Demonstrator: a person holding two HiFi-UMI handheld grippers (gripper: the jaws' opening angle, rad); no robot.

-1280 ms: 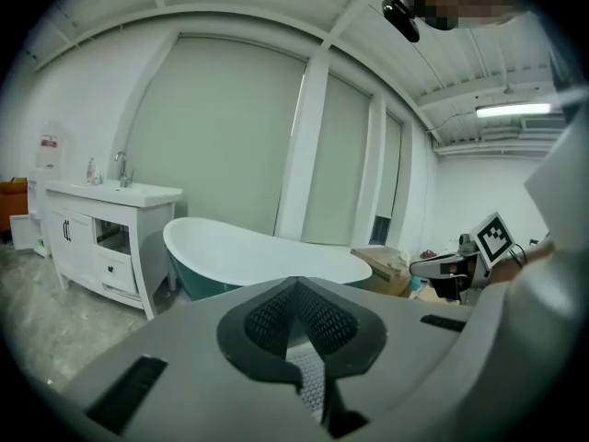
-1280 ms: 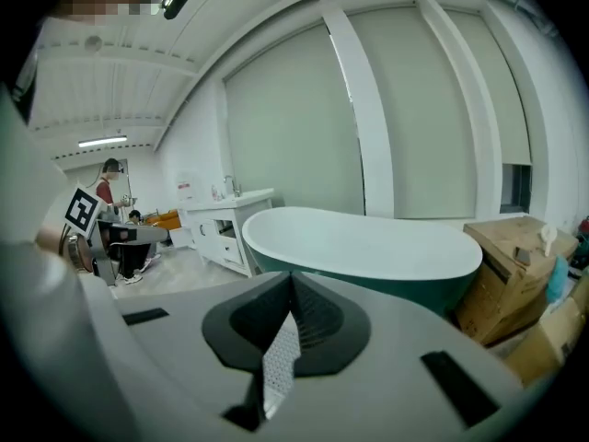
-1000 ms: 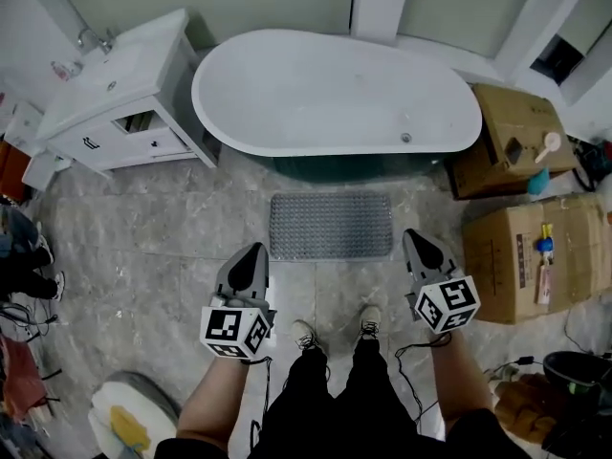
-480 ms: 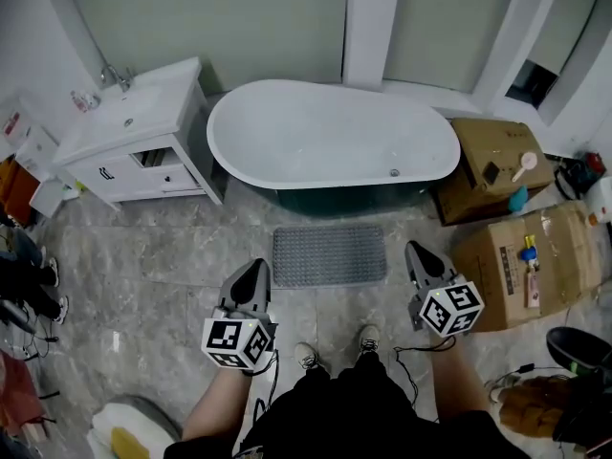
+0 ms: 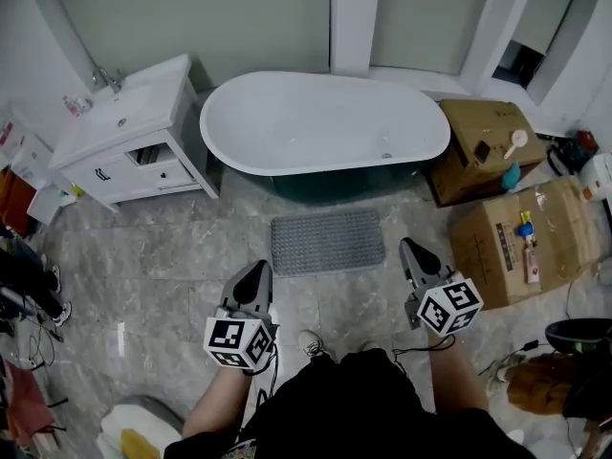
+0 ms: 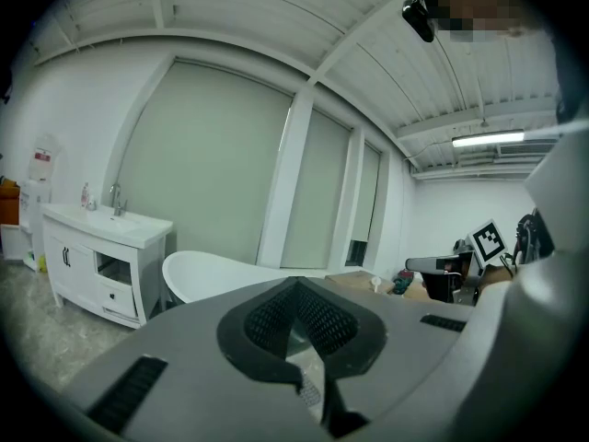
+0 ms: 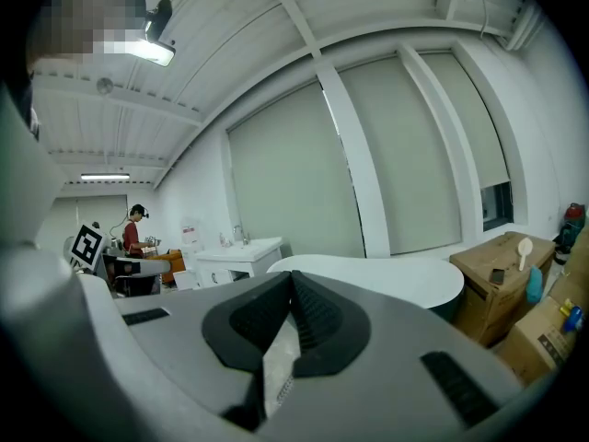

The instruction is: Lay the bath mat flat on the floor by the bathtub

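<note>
The grey textured bath mat [image 5: 327, 242] lies flat on the marble floor, just in front of the white bathtub [image 5: 325, 122]. My left gripper [image 5: 258, 269] hovers shut over the floor, short of the mat's near-left corner. My right gripper [image 5: 408, 248] hangs shut just off the mat's right edge. Neither holds anything. In the left gripper view the jaws [image 6: 296, 284] meet at the tip, with the bathtub [image 6: 212, 279] beyond them. The right gripper view shows its jaws [image 7: 293, 276] closed, with the tub [image 7: 386, 279] behind.
A white vanity with sink [image 5: 124, 142] stands left of the tub. Two cardboard boxes [image 5: 483, 146] [image 5: 521, 242] crowd the right side, with a dark bucket [image 5: 579, 338] nearer me. Shoes [image 5: 29, 275] lie at the left edge. My own shoe [image 5: 308, 342] is below the mat.
The head view has drawn back and up, so the tub and mat sit higher and smaller. The mat stays flat in place; both grippers remain shut and nearly still.
</note>
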